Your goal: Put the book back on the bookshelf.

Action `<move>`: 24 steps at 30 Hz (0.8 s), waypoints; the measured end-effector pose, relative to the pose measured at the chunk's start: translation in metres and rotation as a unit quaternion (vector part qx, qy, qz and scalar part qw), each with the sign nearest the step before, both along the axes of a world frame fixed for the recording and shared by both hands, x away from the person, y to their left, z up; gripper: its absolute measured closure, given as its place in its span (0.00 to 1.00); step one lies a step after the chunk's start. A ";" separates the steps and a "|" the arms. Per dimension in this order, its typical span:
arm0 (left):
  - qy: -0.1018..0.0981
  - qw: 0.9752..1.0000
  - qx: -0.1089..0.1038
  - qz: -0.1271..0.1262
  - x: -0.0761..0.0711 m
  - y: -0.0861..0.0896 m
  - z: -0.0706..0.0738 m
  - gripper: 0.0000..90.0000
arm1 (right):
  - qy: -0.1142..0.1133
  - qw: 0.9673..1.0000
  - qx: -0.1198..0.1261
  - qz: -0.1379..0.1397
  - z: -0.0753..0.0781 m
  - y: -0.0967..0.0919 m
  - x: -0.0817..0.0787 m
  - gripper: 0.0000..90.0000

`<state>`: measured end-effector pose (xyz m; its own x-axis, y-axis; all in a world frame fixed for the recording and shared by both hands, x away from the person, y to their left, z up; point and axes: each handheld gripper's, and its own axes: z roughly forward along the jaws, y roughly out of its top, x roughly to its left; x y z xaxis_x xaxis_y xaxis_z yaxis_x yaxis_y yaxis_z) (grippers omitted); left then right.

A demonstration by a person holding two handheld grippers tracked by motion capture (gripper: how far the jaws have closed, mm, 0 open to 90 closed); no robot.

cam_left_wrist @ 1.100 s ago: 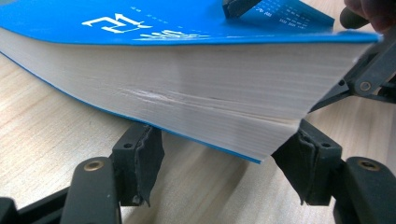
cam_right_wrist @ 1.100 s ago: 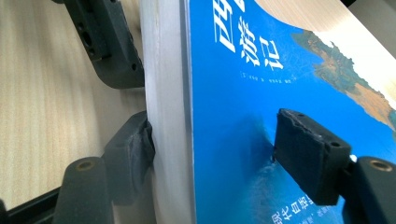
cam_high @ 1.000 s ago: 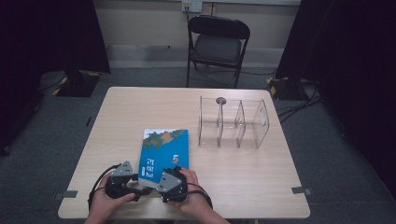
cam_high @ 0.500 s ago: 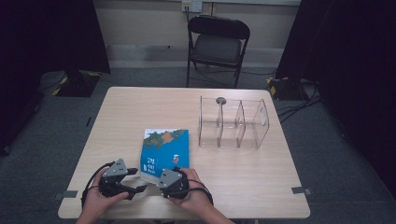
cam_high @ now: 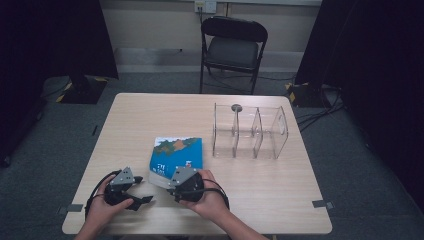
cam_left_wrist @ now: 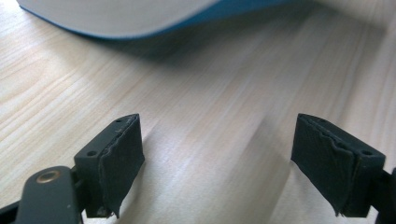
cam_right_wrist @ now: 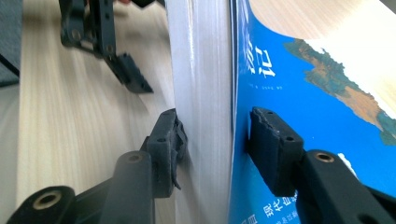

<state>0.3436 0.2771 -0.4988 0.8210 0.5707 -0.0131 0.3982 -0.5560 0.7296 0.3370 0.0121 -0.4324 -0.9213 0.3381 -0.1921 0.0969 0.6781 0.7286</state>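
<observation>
High view: blue book is lying near the front edge of the desk, left of centre, with its near edge lifting off the wood. The right hand-held gripper is sitting at that near edge; the left hand-held gripper is resting just to the left, apart from the book. A clear divided organizer is standing well apart on the right half of the desk; a folding chair is standing beyond the far edge.

Right gripper view: jaws have just been closing and are now pinching the book, one pad on the white page block, the other on the blue cover. The left hand-held gripper is showing farther off.

Left gripper view: the left hand-held gripper is gaping wide, jaws having just been opening, nothing between them but bare desk. The book's edge is hanging above and ahead.
</observation>
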 end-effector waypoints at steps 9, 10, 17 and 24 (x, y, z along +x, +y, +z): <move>-0.009 1.000 0.004 -0.012 0.002 0.005 -0.002 0.17 | 0.030 0.999 0.017 -0.017 0.031 -0.004 0.014 0.64; -0.009 1.000 0.002 -0.012 0.002 0.005 -0.002 0.17 | 0.032 0.999 0.016 -0.017 0.033 -0.004 0.015 0.64; -0.004 1.000 -0.009 -0.008 0.000 0.007 -0.003 0.17 | 0.044 0.999 0.017 -0.021 0.046 -0.005 0.022 0.65; -0.013 1.000 0.001 -0.011 0.001 0.008 -0.003 0.16 | 0.055 0.998 0.018 -0.024 0.053 -0.006 0.027 0.66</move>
